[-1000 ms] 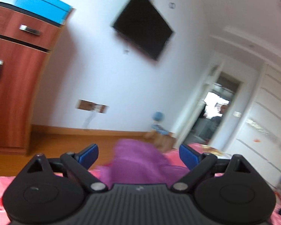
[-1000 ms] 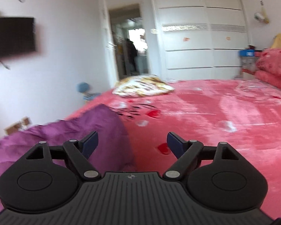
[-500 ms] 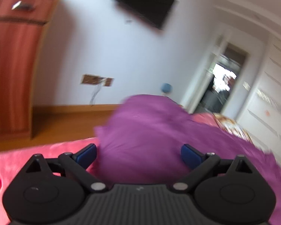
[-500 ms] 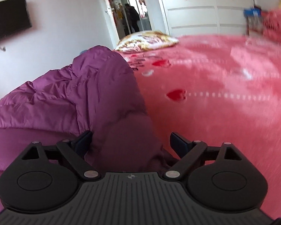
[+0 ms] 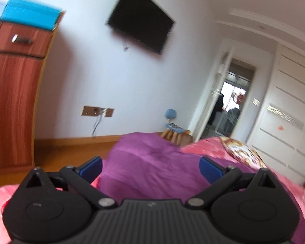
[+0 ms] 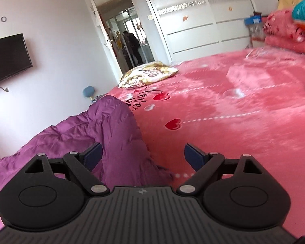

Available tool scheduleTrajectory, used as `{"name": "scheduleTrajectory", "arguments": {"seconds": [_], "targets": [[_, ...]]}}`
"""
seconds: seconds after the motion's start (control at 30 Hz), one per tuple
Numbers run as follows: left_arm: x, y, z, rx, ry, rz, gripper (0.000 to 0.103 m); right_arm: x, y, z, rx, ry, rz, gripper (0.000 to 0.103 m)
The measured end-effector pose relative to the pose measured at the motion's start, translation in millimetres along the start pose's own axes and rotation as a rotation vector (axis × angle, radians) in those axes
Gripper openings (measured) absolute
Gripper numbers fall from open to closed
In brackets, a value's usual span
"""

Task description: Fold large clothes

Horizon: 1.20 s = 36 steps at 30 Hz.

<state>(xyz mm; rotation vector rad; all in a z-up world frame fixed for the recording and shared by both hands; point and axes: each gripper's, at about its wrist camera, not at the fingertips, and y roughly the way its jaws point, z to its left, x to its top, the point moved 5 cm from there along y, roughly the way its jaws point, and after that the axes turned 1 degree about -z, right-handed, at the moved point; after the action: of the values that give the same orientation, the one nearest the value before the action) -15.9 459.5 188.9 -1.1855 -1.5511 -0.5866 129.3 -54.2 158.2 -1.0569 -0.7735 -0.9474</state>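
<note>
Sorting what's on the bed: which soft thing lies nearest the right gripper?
The puffy purple quilted jacket, lying just ahead of the right gripper. The yellow patterned pillow and folded pink quilts lie far across the bed.

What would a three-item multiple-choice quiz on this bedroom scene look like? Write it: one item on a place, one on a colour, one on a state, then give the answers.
1. Where does the pillow lie?
A. on the floor
B. on the bed, near the doorway
C. on the cabinet

2. What colour is the jacket?
A. purple
B. green
C. white

3. How do the right gripper jaws stand?
A. shut on the jacket
B. shut on nothing
C. open

Answers:
1 B: the pillow rests on the pink blanket at the bed's far corner, before the doorway.
2 A: the quilted fabric is purple in both views.
3 C: the blue pads stand wide apart and press on nothing; the left gripper looks the same.
</note>
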Motion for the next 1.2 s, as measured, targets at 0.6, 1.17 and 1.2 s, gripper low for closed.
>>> {"name": "scheduleTrajectory", "arguments": {"seconds": [0.6, 1.17, 1.2], "targets": [[-54, -179, -61, -0.102, 0.257, 0.204, 0.102, -58, -187, 29, 0.007, -0.214, 0.073, 0.103], [-44, -266, -65, -0.057, 0.354, 0.161, 0.102, -60, -286, 78, 0.098, -0.291, -0.005, 0.103], [-44, -268, -64, -0.056, 0.351, 0.161, 0.102, -61, -290, 80, 0.102, -0.296, -0.009, 0.103]]}}
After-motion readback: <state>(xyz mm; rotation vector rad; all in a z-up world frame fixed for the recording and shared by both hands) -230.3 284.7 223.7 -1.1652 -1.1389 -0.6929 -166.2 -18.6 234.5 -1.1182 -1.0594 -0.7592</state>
